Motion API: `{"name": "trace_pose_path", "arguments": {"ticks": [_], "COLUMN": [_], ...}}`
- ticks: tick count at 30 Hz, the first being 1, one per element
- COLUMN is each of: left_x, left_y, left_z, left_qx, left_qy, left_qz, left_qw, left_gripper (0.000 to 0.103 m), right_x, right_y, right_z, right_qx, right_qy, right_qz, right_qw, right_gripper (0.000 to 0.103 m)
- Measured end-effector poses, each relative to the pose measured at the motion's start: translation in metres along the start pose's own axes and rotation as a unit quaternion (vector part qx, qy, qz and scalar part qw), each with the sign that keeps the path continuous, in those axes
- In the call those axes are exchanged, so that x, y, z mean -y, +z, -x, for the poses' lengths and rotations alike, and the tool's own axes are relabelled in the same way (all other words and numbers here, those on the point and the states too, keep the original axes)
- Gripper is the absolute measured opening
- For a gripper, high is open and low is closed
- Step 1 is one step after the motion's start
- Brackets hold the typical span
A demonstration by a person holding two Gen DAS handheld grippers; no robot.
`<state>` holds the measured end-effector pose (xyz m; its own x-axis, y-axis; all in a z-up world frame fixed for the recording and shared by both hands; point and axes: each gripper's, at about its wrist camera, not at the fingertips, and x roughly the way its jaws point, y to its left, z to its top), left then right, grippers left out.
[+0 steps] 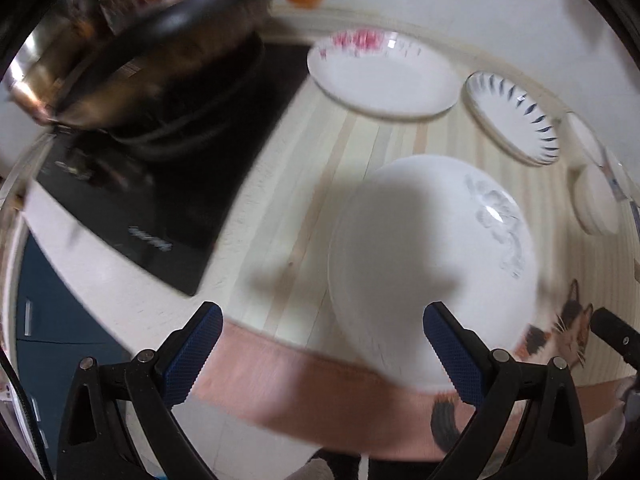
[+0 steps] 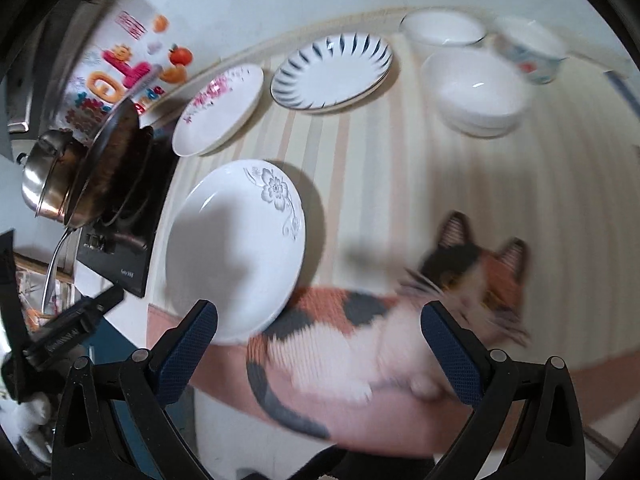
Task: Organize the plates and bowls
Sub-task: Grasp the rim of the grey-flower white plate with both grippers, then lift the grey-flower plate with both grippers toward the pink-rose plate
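Note:
A white plate with a grey flower print (image 1: 432, 256) (image 2: 236, 248) lies on the striped mat near its front edge. Behind it lie a pink-flowered plate (image 1: 384, 76) (image 2: 218, 110) and a blue-striped plate (image 1: 512, 116) (image 2: 332, 70). White bowls (image 2: 476, 92) (image 1: 596, 200) and a patterned cup (image 2: 532, 52) stand at the back right. My left gripper (image 1: 322, 354) is open and empty, above the front of the grey-flower plate. My right gripper (image 2: 318, 354) is open and empty, to the right of that plate over the cat picture.
A black induction hob (image 1: 160, 184) with a dark pan (image 1: 168, 60) and a steel pot (image 2: 44, 184) stands at the left. The mat (image 2: 440, 200) has a calico cat picture (image 2: 400, 328) at its front. The counter edge runs along the front left.

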<state>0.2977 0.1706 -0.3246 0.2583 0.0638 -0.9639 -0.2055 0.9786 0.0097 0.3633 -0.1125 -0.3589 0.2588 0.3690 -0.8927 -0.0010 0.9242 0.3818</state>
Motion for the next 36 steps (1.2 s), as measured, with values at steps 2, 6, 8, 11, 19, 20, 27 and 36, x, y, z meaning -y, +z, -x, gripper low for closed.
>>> {"name": "trace_pose_path", "arguments": {"ticks": [2,6,8,11,19,20,27,36], "left_x": [0.000,0.002,0.002,0.002,0.009,0.010,0.022,0.060], "left_y": [0.011,0.024,0.028,0.028,0.021,0.020,0.026,0.014], "left_z": [-0.023,-0.053,-0.064,-0.070,-0.060,-0.058,-0.054,-0.019], "left_qx": [-0.018,-0.044,-0.058,-0.063,-0.044,-0.043,-0.032,-0.007], "left_qy": [-0.013,-0.041,-0.053,-0.071,-0.078,-0.079,-0.083,-0.099], "left_qz": [0.003,-0.002,-0.001,-0.002,-0.014,-0.015,-0.026,-0.061], "left_qw": [0.9998,0.9982,0.9969,0.9955,0.9958,0.9958,0.9957,0.9931], "left_gripper": [0.102,0.085,0.069,0.052,0.038,0.038,0.038,0.038], "right_x": [0.001,-0.004,-0.006,-0.005,-0.016,-0.015,0.001,0.036], "right_y": [0.016,0.040,0.045,0.049,0.051,0.050,0.042,0.034], "right_z": [-0.026,-0.073,-0.087,-0.104,-0.120,-0.119,-0.104,-0.058], "right_qx": [-0.019,-0.044,-0.057,-0.072,-0.072,-0.071,-0.070,-0.046], "right_qy": [0.019,0.048,0.060,0.081,0.088,0.084,0.084,0.080], "right_qz": [-0.007,-0.002,-0.002,-0.011,0.002,0.006,0.001,-0.015], "right_qw": [1.000,0.998,0.997,0.994,0.994,0.994,0.994,0.996], "right_gripper": [0.103,0.093,0.078,0.050,0.020,0.020,0.020,0.020]}}
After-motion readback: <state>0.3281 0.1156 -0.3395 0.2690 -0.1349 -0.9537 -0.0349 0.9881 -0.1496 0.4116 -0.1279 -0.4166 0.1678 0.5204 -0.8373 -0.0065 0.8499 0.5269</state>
